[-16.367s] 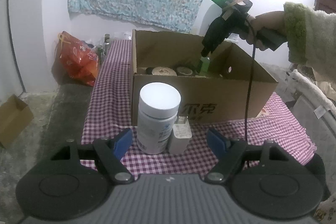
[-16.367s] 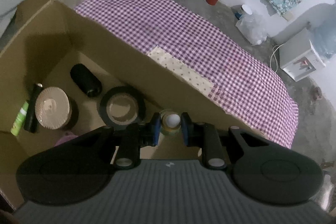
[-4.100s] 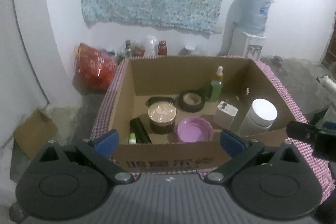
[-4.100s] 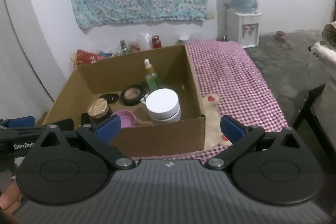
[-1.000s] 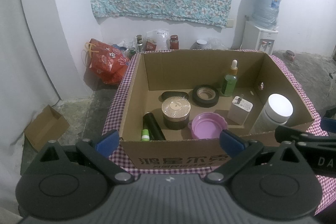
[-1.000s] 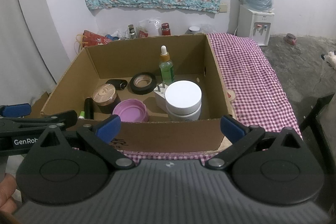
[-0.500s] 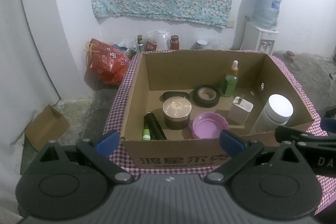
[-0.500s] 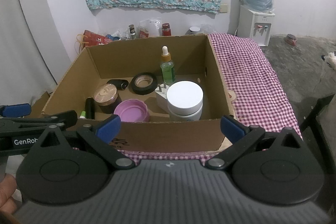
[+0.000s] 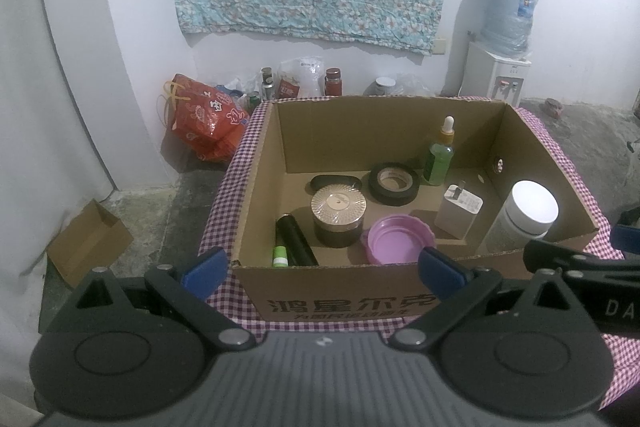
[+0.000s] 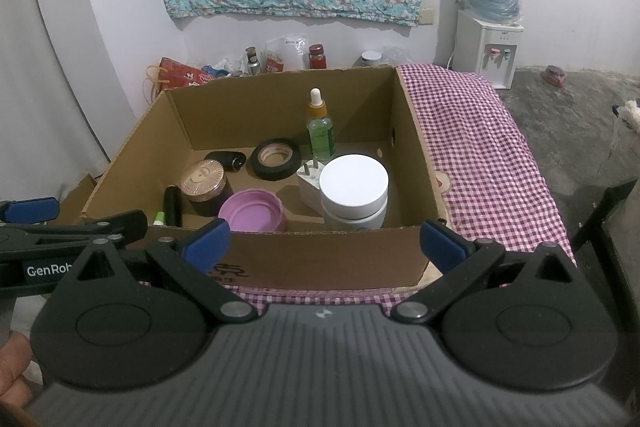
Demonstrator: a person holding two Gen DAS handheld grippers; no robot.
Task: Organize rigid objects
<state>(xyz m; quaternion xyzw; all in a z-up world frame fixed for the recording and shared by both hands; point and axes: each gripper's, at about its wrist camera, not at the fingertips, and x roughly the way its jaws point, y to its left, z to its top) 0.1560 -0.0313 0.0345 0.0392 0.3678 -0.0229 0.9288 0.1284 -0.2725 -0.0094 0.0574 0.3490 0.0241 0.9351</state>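
A: How do the fingers stand?

B: The left gripper (image 9: 322, 265) has its blue-padded fingers (image 9: 204, 267) spread wide with nothing between them. The right gripper (image 10: 324, 241) is the same: fingers (image 10: 442, 243) far apart, holding nothing. Both hang just in front of the near wall of the cardboard box (image 9: 360, 301), apart from it.

A: And the things to be organized?

B: All inside the box, beyond the fingers. The box sits on the checked cloth of the table (image 10: 480, 155), toward its left edge. Nearest the front wall lie a black tube with a green cap (image 9: 290, 241), on its side at the left, then a purple lid (image 9: 398, 239) in the middle, and a white-lidded jar (image 9: 528, 213) upright in the near right corner. Just behind the jar stands a white charger plug (image 9: 460, 209). A dark jar with a gold lid (image 9: 338, 211) stands left of centre, touching or nearly touching the tube. Farther back are a small black case (image 9: 334, 182), a roll of black tape (image 9: 394, 183) lying flat, and an upright green dropper bottle (image 9: 440, 155) near the far wall.

A: Any writing?

B: Dark Chinese characters are printed on the box's front wall, partly hidden. In the right wrist view the left gripper's side reads "GenRob", cut off; in the left wrist view the right gripper shows "DA", also cut off.
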